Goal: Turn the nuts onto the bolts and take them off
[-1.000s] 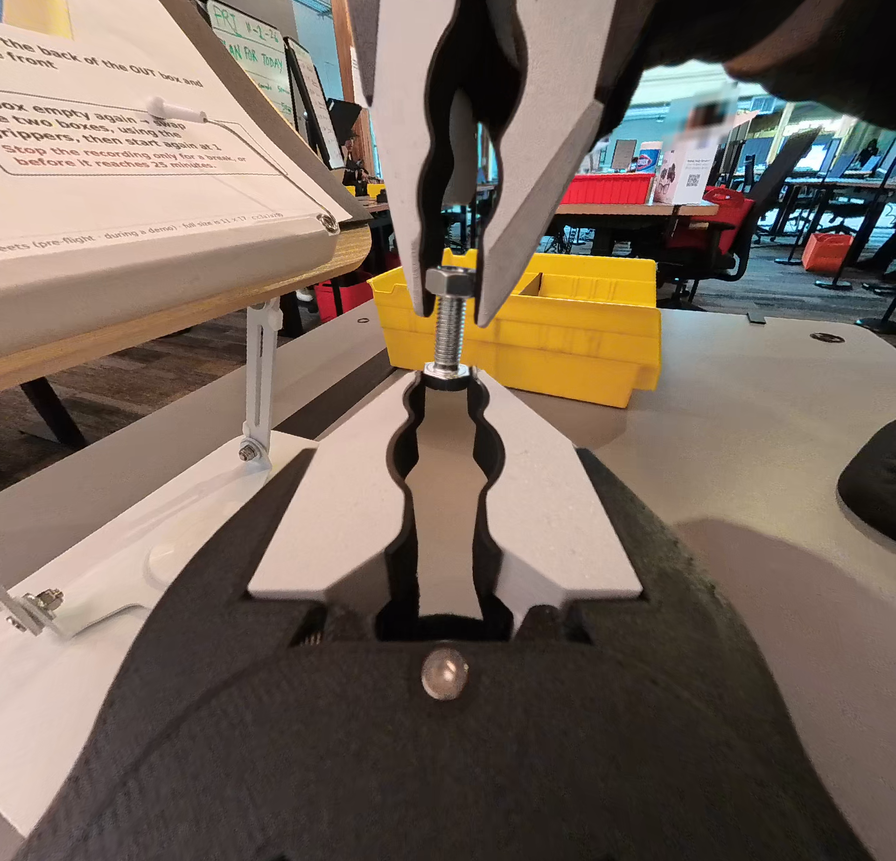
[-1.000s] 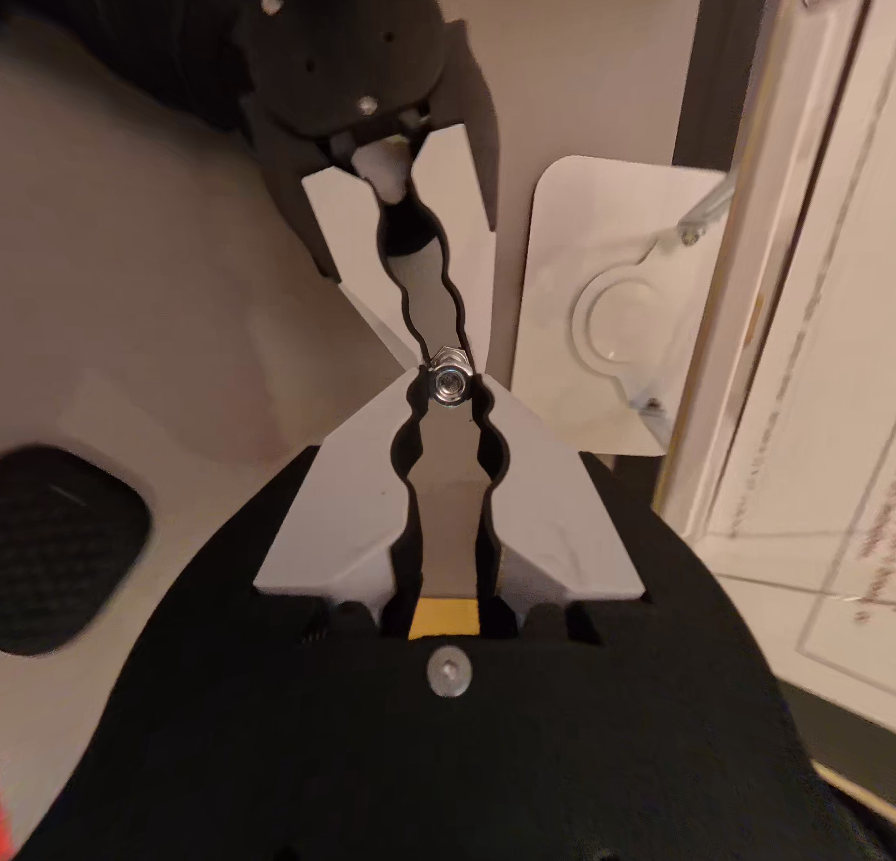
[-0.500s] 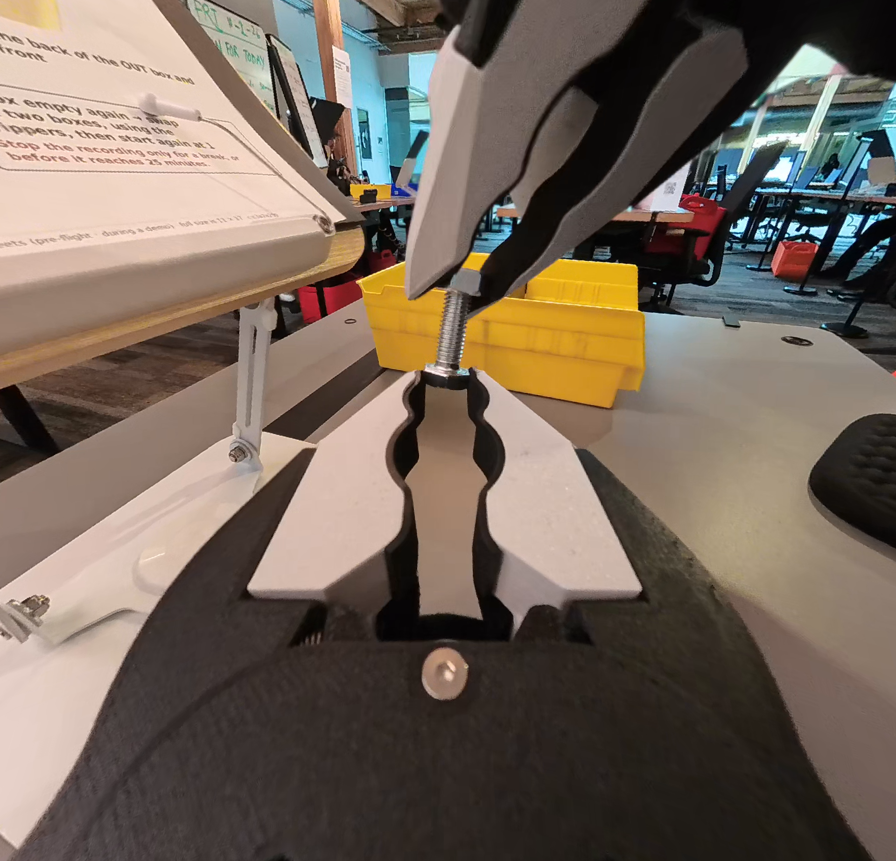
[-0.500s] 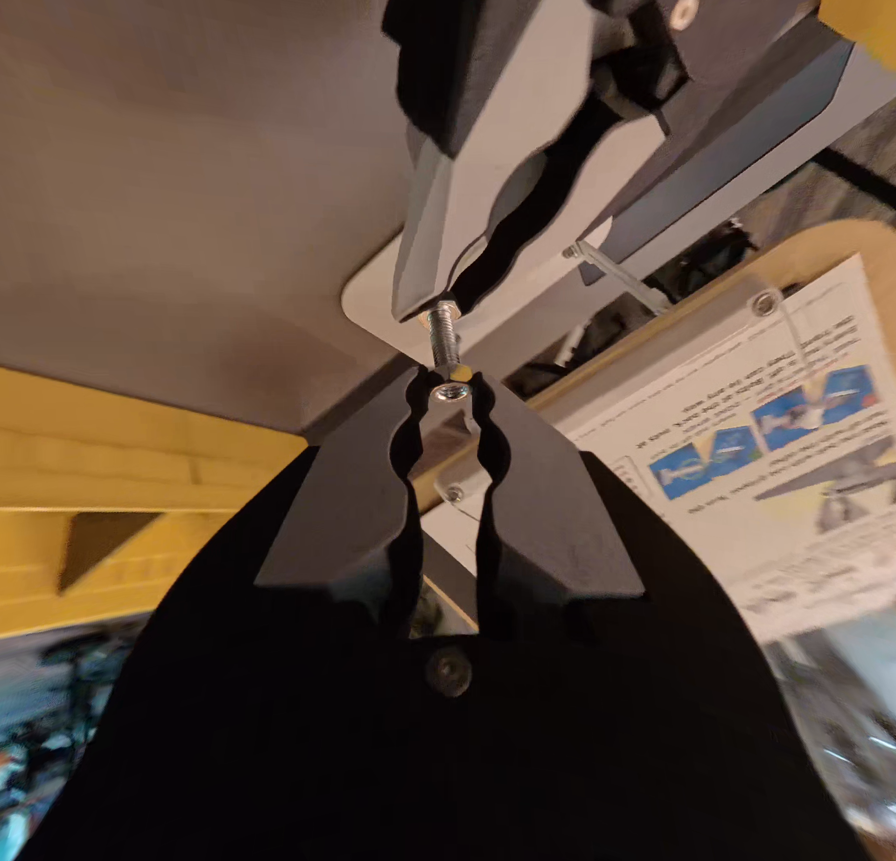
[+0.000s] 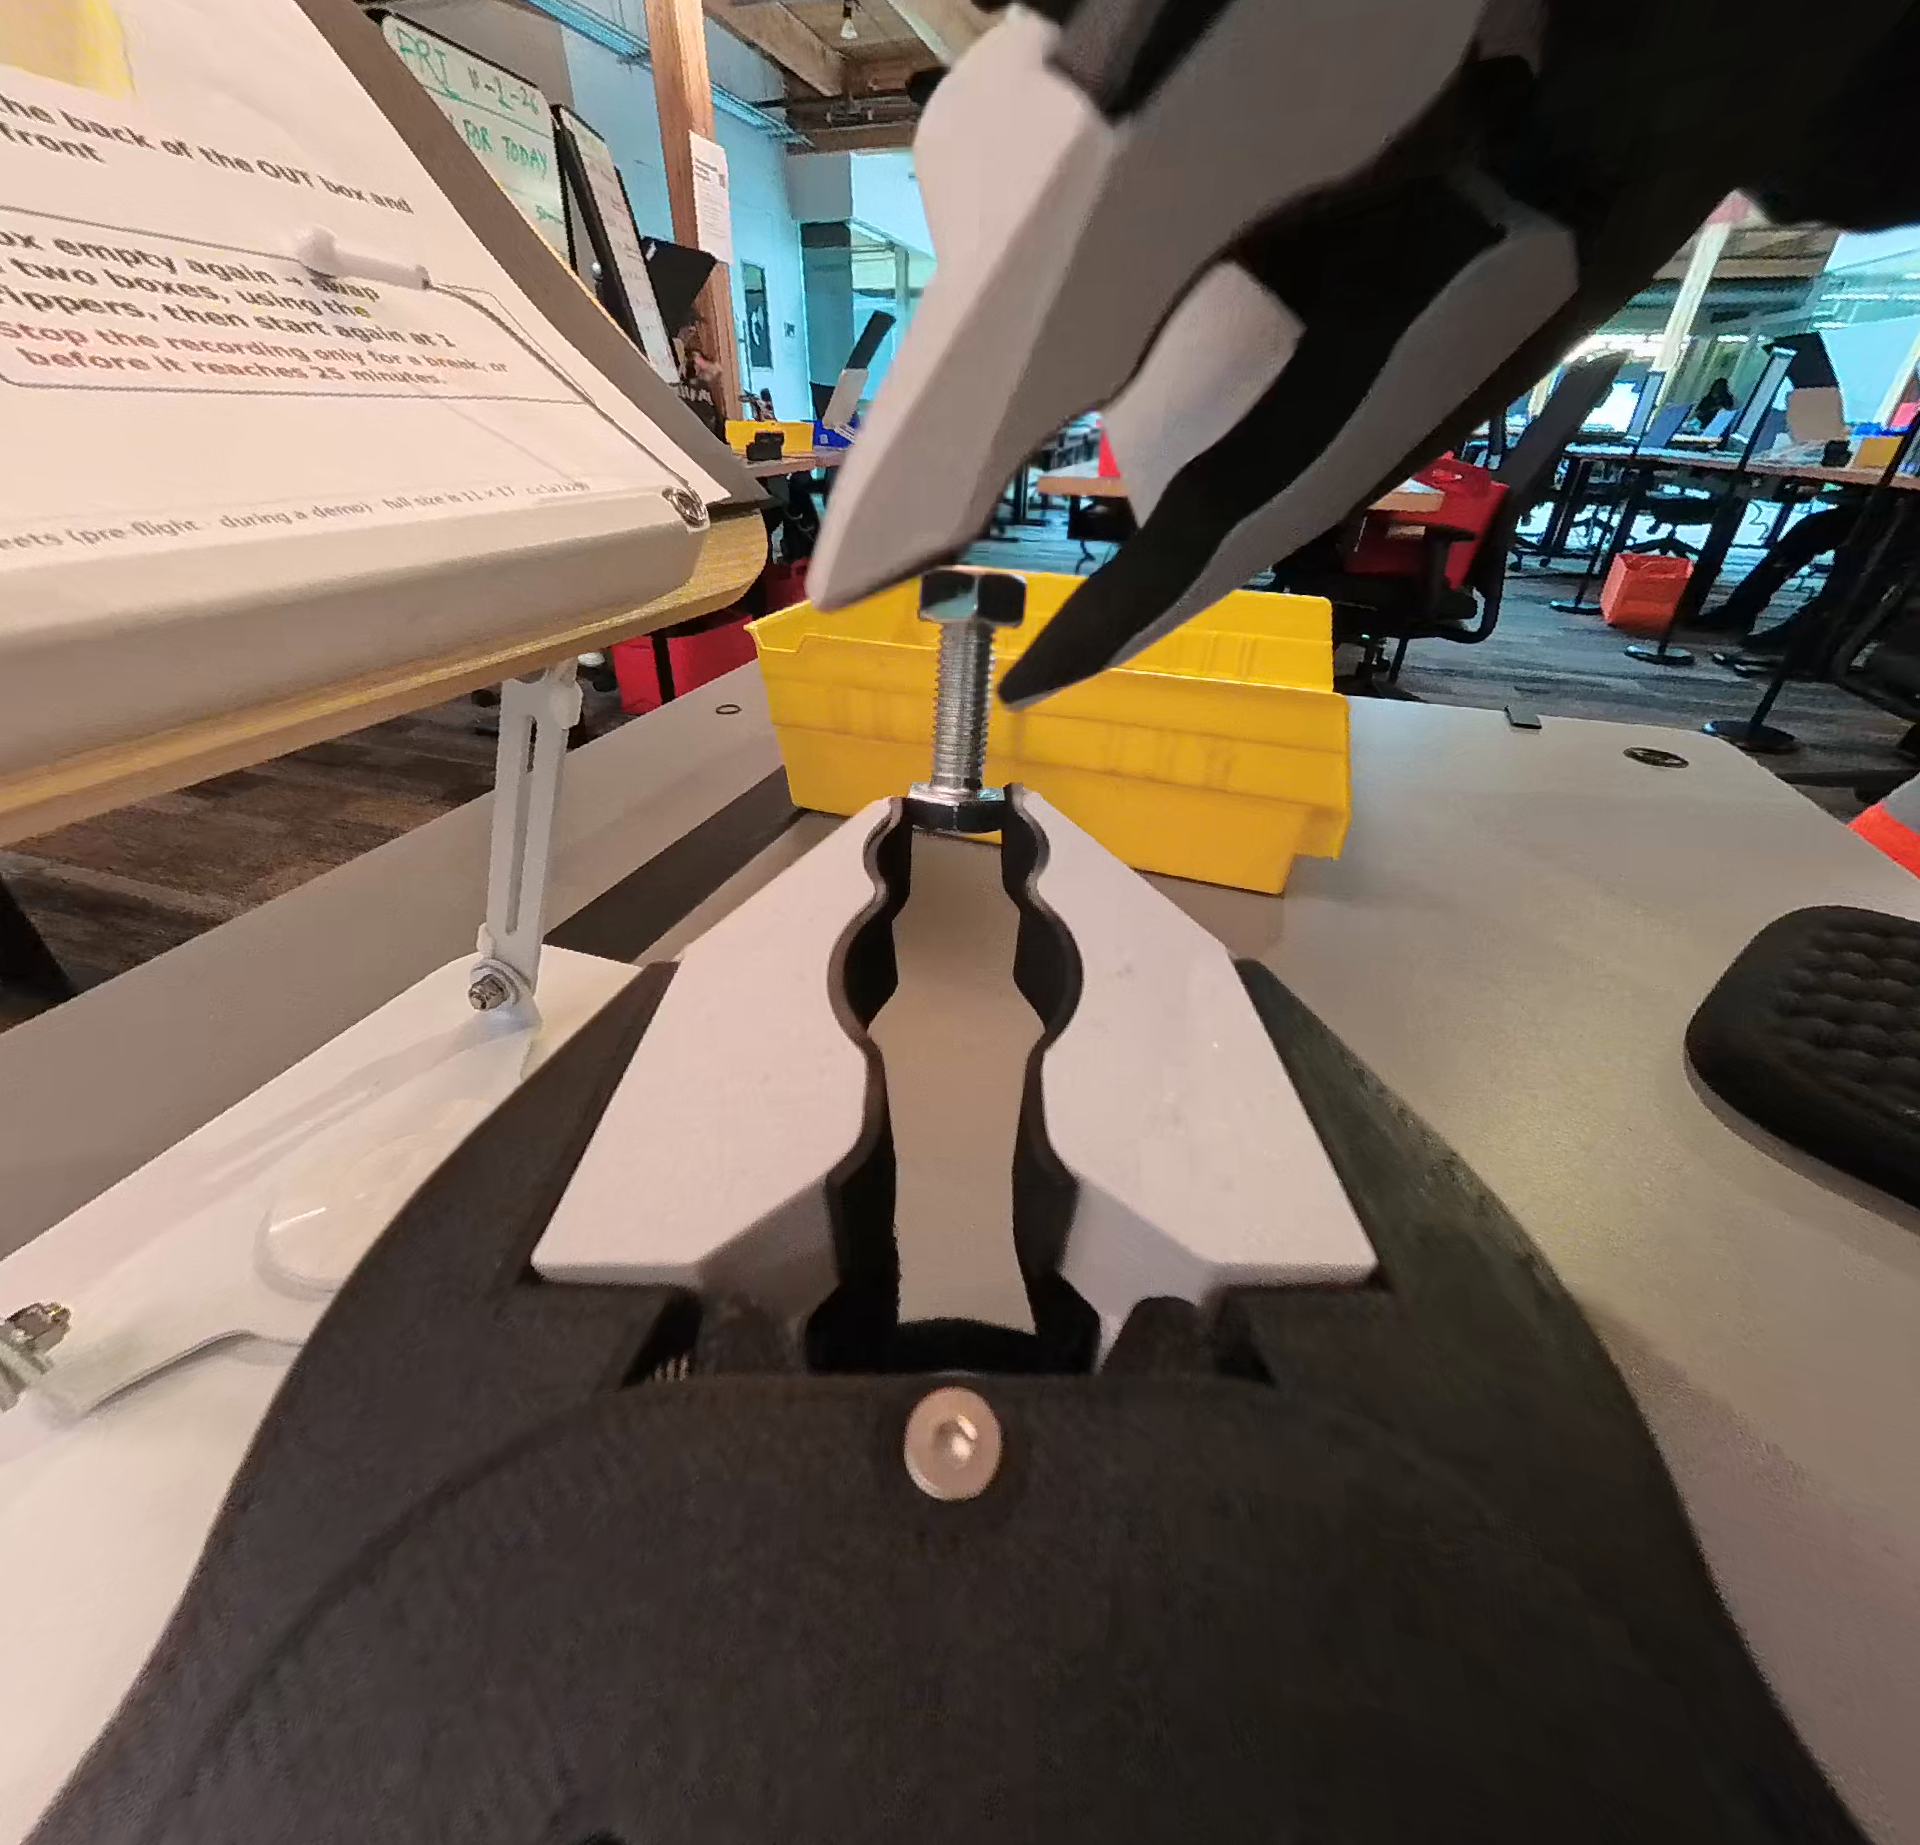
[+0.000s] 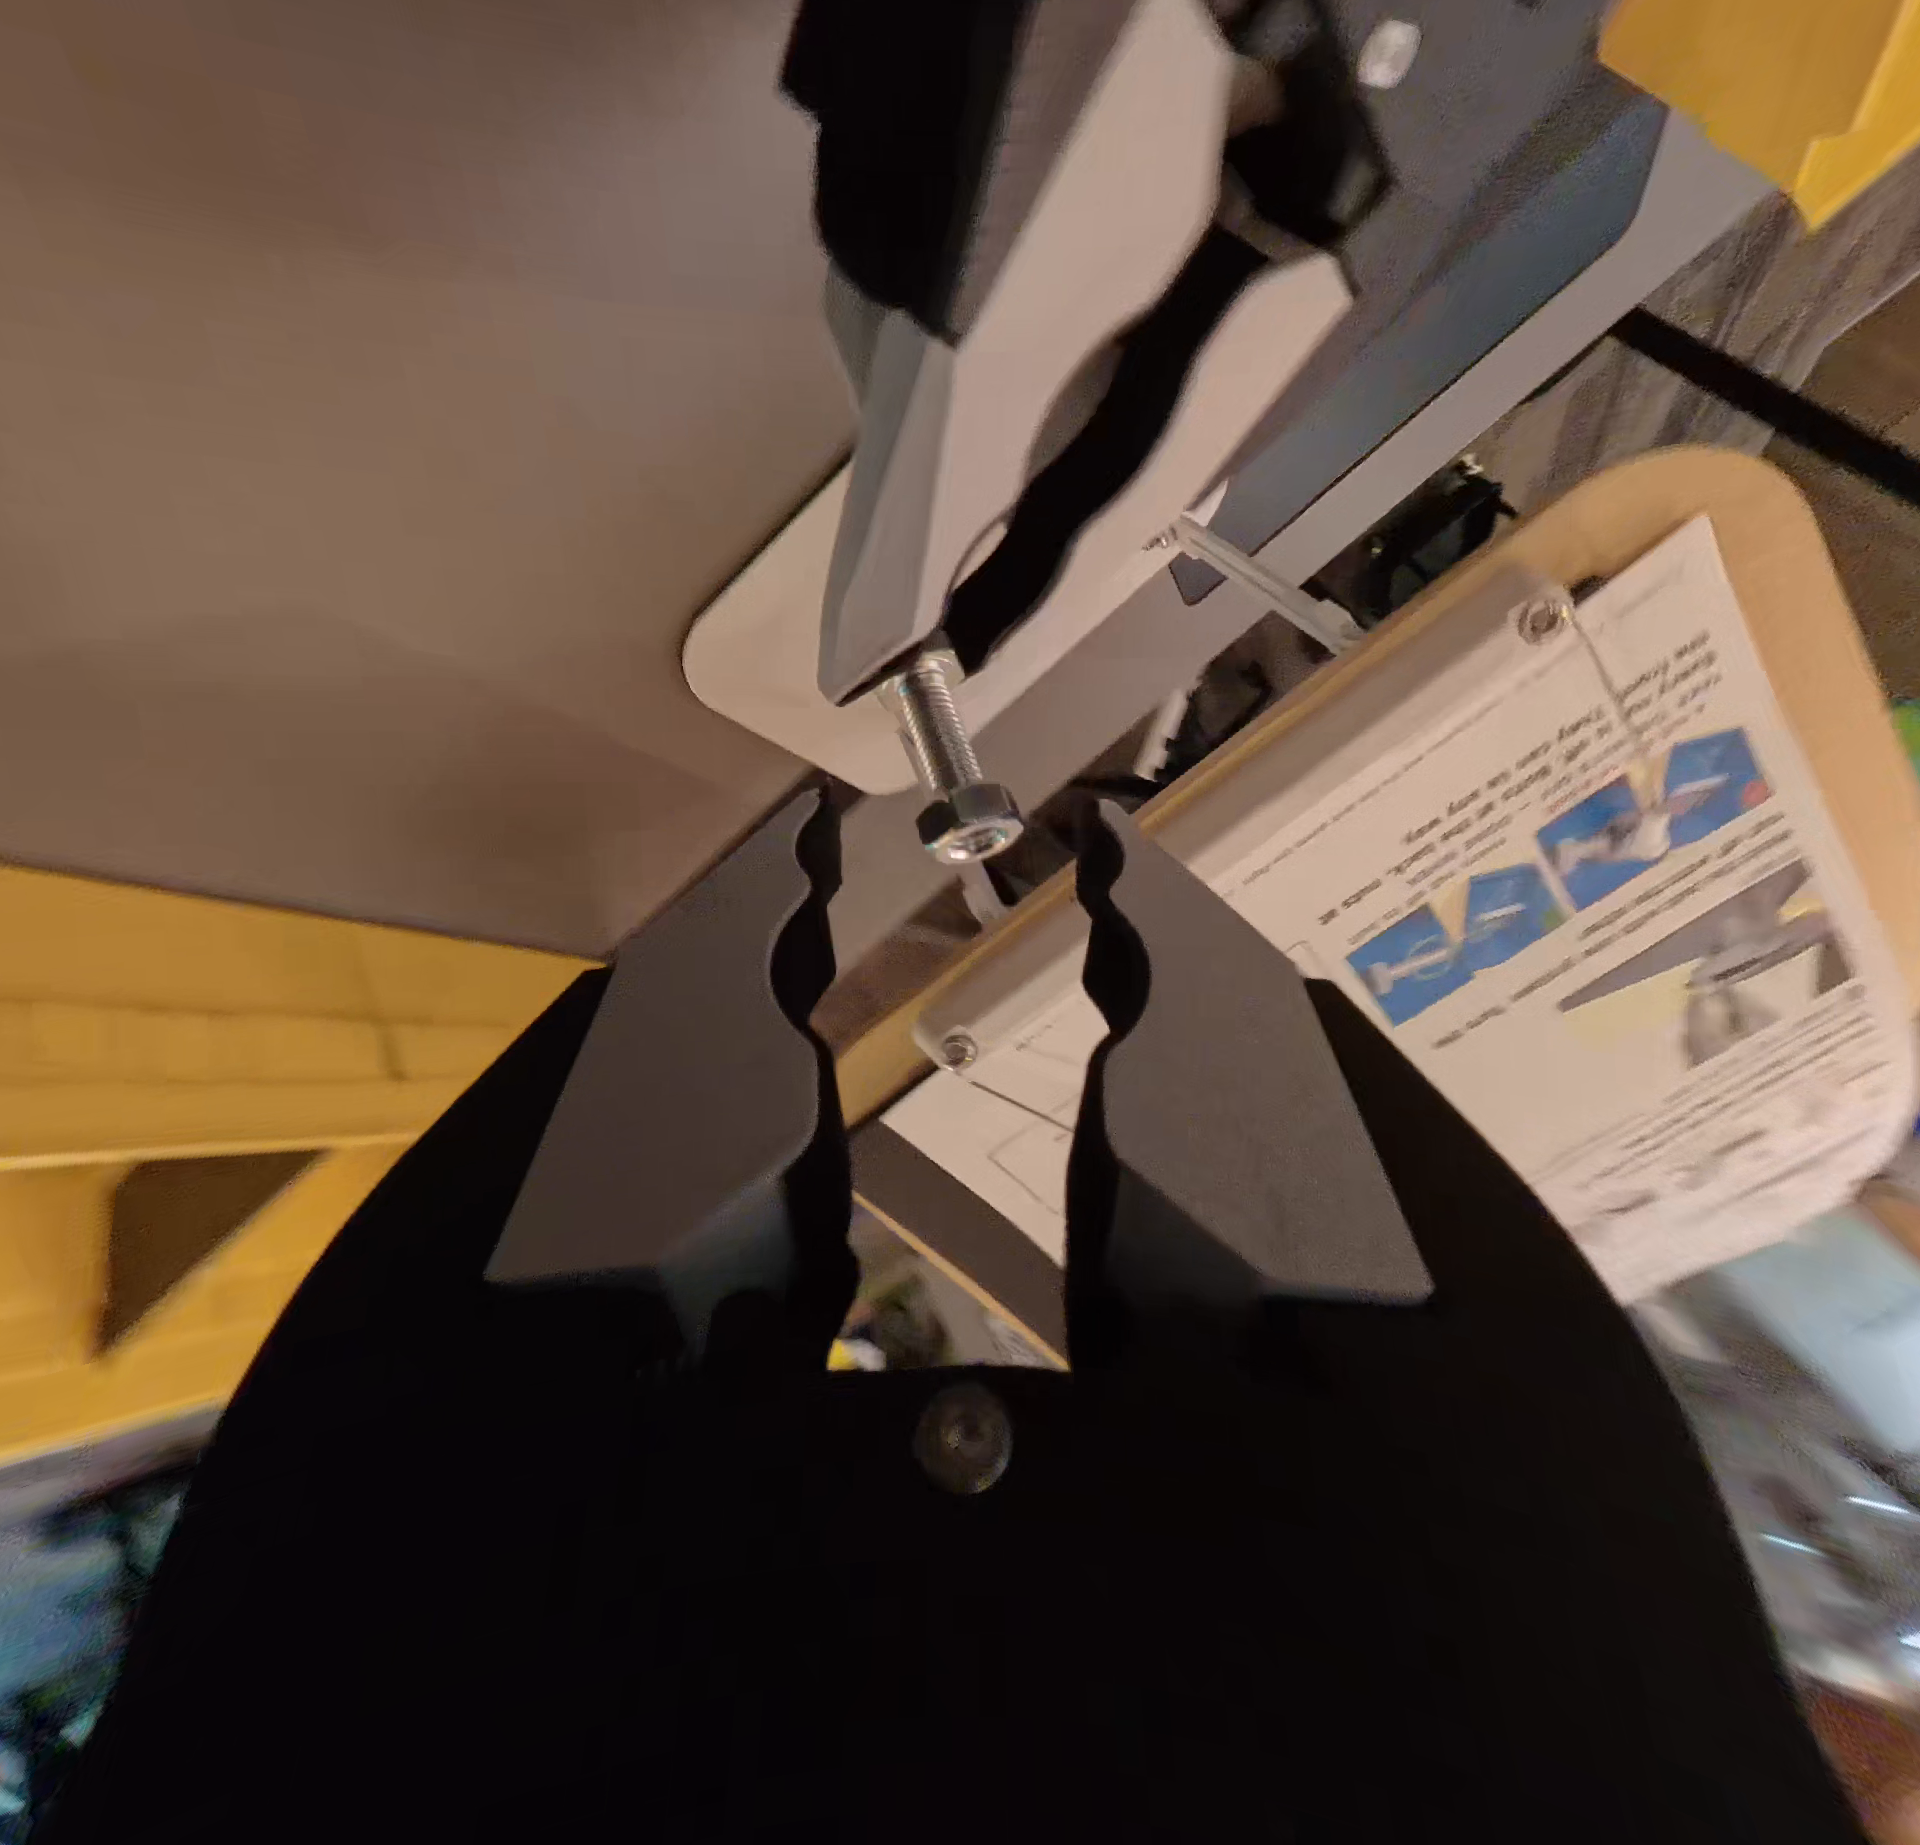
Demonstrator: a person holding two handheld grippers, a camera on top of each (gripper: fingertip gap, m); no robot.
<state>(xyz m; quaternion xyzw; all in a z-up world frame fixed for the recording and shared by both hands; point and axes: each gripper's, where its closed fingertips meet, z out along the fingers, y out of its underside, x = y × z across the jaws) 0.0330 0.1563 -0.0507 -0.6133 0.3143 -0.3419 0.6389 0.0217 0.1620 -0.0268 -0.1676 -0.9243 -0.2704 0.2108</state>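
A silver bolt [image 5: 961, 715] stands upright above the grey table [image 5: 1507, 912]. My left gripper [image 5: 954, 813] is shut on its lower end. A hex nut [image 5: 971, 595] sits at the top of the thread. My right gripper [image 5: 923, 642] comes down from above, tilted, with its jaws open; one fingertip is on each side of the nut and neither grips it. In the right wrist view the nut [image 6: 971, 824] lies between my open right gripper's [image 6: 956, 819] tips, and my left gripper [image 6: 894, 663] holds the far end of the bolt [image 6: 935, 730].
A yellow bin [image 5: 1049, 735] stands on the table just behind the bolt. A tilted board with an instruction sheet [image 5: 260, 341] overhangs on the left, on a white stand base [image 5: 312, 1120]. A black pad [image 5: 1818, 1047] lies at the right.
My right gripper, shut on the nut, twisted around the bolt's axis, then opened and let the nut go. My left gripper kept hold of the bolt and barely moved.
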